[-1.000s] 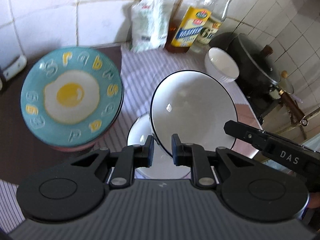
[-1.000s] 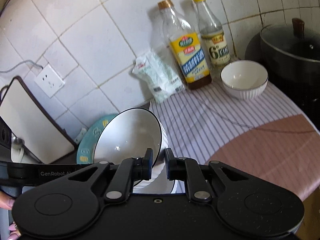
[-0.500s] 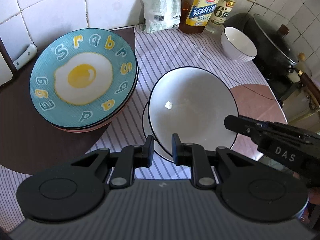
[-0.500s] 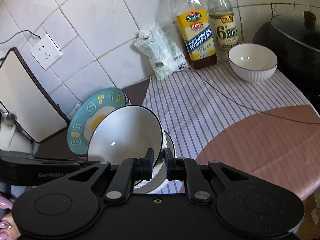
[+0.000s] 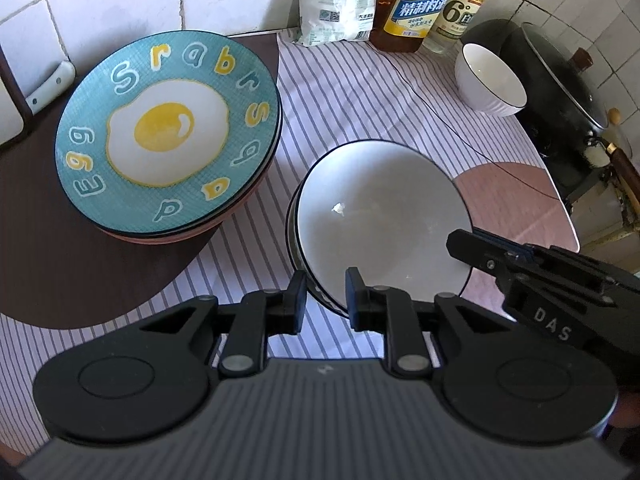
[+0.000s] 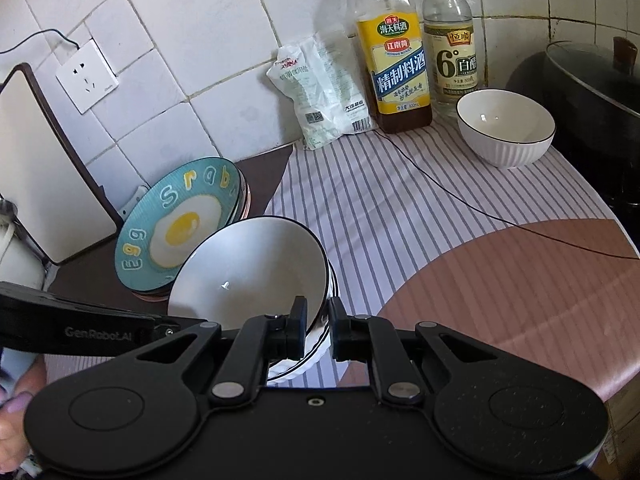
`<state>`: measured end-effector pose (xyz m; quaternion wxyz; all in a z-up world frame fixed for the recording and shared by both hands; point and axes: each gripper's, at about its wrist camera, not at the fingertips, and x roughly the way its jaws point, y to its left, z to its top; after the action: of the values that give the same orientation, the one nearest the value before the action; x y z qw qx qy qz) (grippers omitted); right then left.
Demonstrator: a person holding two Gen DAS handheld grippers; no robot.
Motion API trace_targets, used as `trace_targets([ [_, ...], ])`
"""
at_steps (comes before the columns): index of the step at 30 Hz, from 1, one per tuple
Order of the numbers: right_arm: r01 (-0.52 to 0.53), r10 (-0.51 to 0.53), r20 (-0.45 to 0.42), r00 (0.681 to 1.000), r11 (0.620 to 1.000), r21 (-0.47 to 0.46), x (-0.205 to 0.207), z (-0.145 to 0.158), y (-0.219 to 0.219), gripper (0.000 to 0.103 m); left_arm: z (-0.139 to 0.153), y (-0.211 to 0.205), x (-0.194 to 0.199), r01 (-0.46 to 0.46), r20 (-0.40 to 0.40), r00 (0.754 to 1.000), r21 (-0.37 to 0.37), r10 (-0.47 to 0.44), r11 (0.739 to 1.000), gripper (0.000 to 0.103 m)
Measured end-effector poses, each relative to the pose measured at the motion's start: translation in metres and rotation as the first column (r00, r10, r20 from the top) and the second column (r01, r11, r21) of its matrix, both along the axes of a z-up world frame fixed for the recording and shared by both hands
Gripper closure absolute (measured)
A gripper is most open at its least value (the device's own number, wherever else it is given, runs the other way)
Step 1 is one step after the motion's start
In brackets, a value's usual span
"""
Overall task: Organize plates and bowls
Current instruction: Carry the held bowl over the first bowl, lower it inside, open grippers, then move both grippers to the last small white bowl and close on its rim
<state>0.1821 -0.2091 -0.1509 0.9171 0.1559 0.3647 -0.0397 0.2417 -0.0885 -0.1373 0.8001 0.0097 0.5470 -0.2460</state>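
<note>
White wall tiles back a bench (image 6: 460,240) covered with a striped cloth bearing brown and pink rounded patches. Left hand-held gripper (image 5: 326,300): its fingers close on the near rim of a large white bowl with a black edge (image 5: 380,224), one finger outside the wall and one inside. Right hand-held gripper (image 6: 318,330): its fingers pinch the opposite rim of the same bowl (image 6: 248,276) in like manner; its black body enters the left wrist view from the right, at the bowl's far right rim (image 5: 472,246). The bowl sits tilted in a second bowl of the same pattern (image 6: 316,356), only the rim and wall of which show beneath it; whether the two touch cannot be told. Ahead and left of the left hand-held gripper, a teal plate printed with a fried egg (image 5: 168,128) tops a stack of plates on the brown patch. Far ahead and right of it, a small white ribbed bowl (image 5: 490,80) stands alone, near a dark lidded pot (image 5: 560,80). Against the wall stand a white packet (image 6: 324,92), a yellow-labelled bottle (image 6: 396,68) and a clear bottle marked "6°" (image 6: 450,52). A wall socket (image 6: 86,76) and a leaning board (image 6: 44,168) lie far left of the right hand-held gripper.
</note>
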Motion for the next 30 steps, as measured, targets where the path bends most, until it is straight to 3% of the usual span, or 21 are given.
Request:
trace_targets([
  [5, 0.000, 0.000, 0.007, 1.000, 0.999, -0.037, 0.003, -0.001, 0.003, 0.089, 0.000, -0.004, -0.003, 0.027, 0.036, 0.999, 0.026, -0.028, 0.999, 0.084],
  [9, -0.004, 0.004, 0.014, 1.000, 0.999, -0.054, 0.003, -0.001, 0.005, 0.089, -0.002, 0.002, -0.001, 0.004, 0.011, 1.000, -0.001, -0.004, 1.000, 0.083],
  [16, -0.001, 0.000, 0.074, 0.997, 1.000, 0.013, -0.010, 0.011, -0.007, 0.086, 0.013, 0.014, -0.004, -0.008, 0.032, 0.999, -0.027, 0.009, 1.000, 0.081],
  [20, -0.056, 0.065, 0.086, 0.994, 0.992, -0.111, -0.021, 0.024, -0.011, 0.086, 0.022, 0.019, -0.008, 0.017, 0.058, 0.998, -0.037, -0.014, 0.999, 0.081],
  [24, -0.071, 0.088, 0.102, 0.991, 0.985, -0.155, -0.031, 0.034, -0.024, 0.084, 0.035, 0.021, -0.009, 0.040, 0.075, 0.997, -0.083, -0.034, 0.996, 0.081],
  [30, -0.077, 0.127, 0.160, 0.979, 0.955, -0.287, -0.039, 0.045, -0.031, 0.069, 0.057, 0.002, -0.005, 0.116, 0.124, 0.987, -0.150, -0.098, 0.982, 0.078],
])
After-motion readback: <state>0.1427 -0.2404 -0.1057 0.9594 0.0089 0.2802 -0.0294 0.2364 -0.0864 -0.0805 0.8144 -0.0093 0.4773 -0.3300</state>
